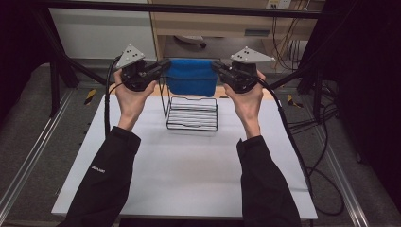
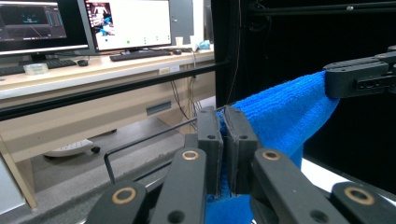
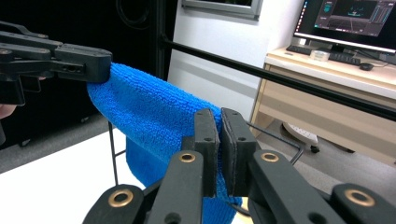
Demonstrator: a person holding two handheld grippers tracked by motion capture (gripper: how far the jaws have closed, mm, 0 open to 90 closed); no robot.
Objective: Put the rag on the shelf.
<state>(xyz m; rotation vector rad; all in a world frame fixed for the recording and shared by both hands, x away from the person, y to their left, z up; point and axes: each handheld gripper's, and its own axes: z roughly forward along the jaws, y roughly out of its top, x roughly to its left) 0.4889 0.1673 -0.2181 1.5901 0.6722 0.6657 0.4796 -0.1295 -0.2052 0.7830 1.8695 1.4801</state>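
1. My left tool [image 1: 163, 65] is clamped nearly flat on one top corner of the blue towel [image 1: 192, 76]. In the left gripper view the two black jaws stand almost together, with only the thickness of the cloth between them.

2. My right tool [image 1: 216, 65] has the opposite top corner in the same tight pinch. In the right gripper view its jaws meet on the terry edge, and the towel runs away from them toward my other tool.

3. Between the two tools the towel hangs spread out, its top edge stretched fairly level and the rest draping down. It is up in the air, not resting on the tabletop [image 1: 189, 161].

4. Just below and a little nearer to me than the towel stands a black wire rack [image 1: 191, 112], near the far edge of the tabletop. The towel's lower edge hangs close behind the rack's upright wires; I cannot tell whether it touches them.

5. I judge the step in hand to be carrying the spread towel to the rack, either to drape it over the frame or to lower it inside.

6. The next move calls for both hands to travel together, so that the top edge stays taut and level. I should line it up with the rack's top wire and loosen the pinches only once the cloth is supported.
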